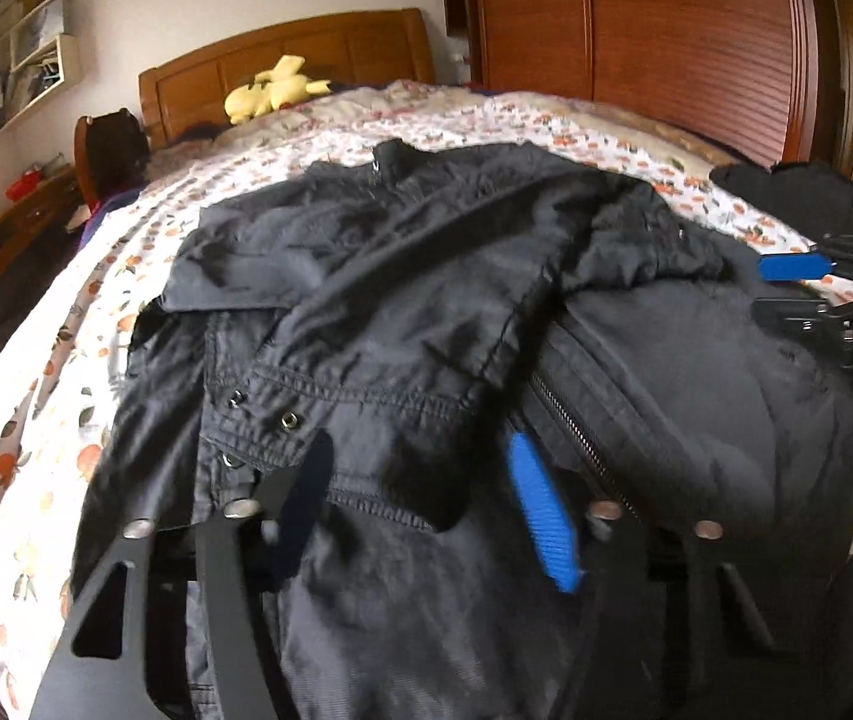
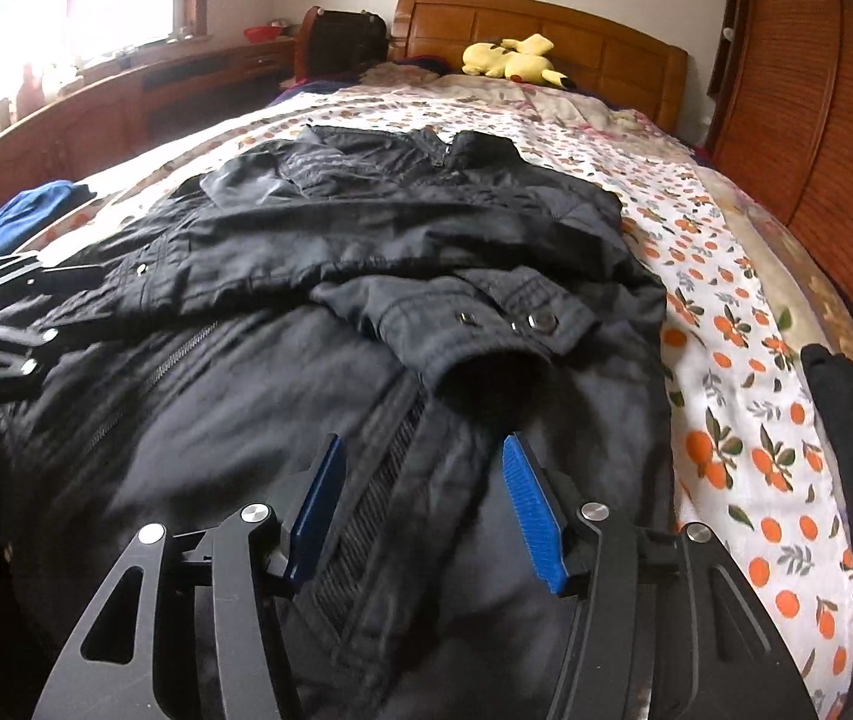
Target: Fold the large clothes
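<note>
A black jacket (image 2: 366, 276) of smooth, slightly glossy woven cloth lies spread across a bed (image 2: 726, 312) covered in a white sheet printed with oranges and leaves, its stand-up collar toward the carved wooden headboard (image 2: 546, 30) and its hem nearest the cameras. Both sleeves are folded in across the chest; each ends in a stitched cuff (image 2: 486, 324) with round metal snaps. A metal-toothed zipper (image 2: 378, 480) runs down the front, edged with ribbed black trim.

The left gripper (image 1: 420, 480), a black metal frame with ribbed blue pads, hovers over the jacket's lower front, on the side away from the headboard. Its jaws stand about half open; folds of cloth lie between the fingers, and whether the pads press on them cannot be told. The right gripper (image 2: 426, 498) hangs over the zipper just below the nearer cuff, jaws likewise about half open, straddling the zipper line with nothing pinched.

A yellow plush toy (image 2: 516, 60) rests against the headboard. A slatted reddish-brown wardrobe (image 1: 666, 30) stands beside the headboard, a blue cloth (image 2: 24, 210) lies at the bed's window-side edge, and another dark garment (image 1: 810, 198) sits on the sheet by the wardrobe side.
</note>
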Demonstrator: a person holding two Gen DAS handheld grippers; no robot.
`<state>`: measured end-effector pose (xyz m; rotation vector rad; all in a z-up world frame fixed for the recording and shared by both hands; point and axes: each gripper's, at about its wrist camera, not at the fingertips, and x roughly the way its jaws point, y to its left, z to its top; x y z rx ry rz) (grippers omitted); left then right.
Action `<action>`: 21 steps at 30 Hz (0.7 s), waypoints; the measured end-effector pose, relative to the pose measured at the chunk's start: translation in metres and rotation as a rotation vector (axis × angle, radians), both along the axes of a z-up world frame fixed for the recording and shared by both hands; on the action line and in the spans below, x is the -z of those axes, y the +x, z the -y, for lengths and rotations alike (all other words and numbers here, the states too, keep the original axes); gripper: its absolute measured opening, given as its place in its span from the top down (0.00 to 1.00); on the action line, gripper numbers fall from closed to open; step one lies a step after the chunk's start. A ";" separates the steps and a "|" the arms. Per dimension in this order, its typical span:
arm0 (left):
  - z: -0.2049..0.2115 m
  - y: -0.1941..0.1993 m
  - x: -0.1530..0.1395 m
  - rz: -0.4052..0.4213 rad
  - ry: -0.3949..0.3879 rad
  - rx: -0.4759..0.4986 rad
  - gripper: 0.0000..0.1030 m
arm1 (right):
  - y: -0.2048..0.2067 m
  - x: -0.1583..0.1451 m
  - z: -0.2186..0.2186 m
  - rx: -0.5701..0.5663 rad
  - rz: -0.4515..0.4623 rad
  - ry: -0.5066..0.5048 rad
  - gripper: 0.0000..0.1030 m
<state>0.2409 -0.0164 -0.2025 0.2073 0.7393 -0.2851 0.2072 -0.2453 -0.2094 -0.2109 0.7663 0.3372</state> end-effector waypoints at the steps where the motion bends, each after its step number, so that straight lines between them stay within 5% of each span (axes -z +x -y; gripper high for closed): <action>1: 0.001 0.001 0.002 -0.013 -0.003 0.013 0.65 | -0.003 0.001 0.002 -0.002 0.001 0.003 0.49; 9: -0.001 0.004 0.012 -0.037 0.019 -0.019 0.74 | -0.022 0.002 0.030 -0.009 -0.003 0.052 0.49; 13: 0.003 0.003 0.012 -0.039 0.036 -0.032 0.91 | -0.027 0.000 0.048 -0.001 -0.001 0.069 0.49; 21: 0.001 -0.023 -0.031 0.036 0.023 -0.088 0.87 | -0.041 -0.004 0.076 0.002 0.015 0.110 0.49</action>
